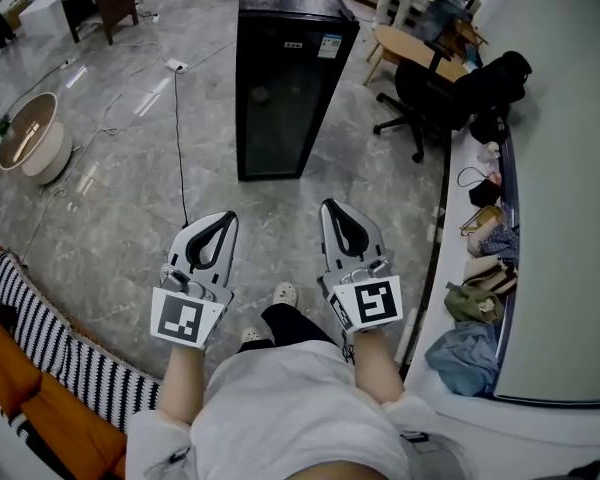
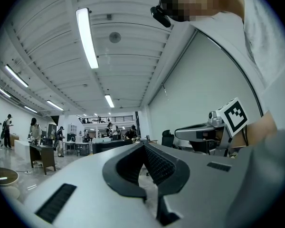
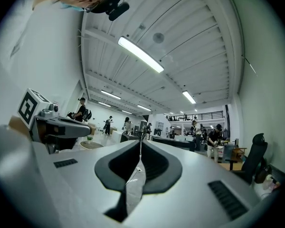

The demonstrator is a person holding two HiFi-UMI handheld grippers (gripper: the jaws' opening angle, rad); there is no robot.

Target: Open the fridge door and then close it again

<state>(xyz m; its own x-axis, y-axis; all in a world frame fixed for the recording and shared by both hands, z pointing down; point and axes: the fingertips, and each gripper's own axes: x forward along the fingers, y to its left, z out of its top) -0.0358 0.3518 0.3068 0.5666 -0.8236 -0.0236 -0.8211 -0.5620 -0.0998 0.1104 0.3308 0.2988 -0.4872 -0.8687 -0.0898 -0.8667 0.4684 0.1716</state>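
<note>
On the far side of the grey floor [image 1: 110, 208] stands 1 black fridge [image 1: 285, 88], door shut, well apart from the 2 grippers. Nearer, the left gripper [image 1: 223, 218] and right gripper [image 1: 330, 208] point toward it side by side, each with jaws pressed together on nothing. 1 office chair [image 1: 420, 103] stands right of the fridge.

L gripper [image 1: 223, 223]: jaws together, empty | R gripper [image 1: 333, 211]: jaws together, empty | the 2 level, side by side
</note>
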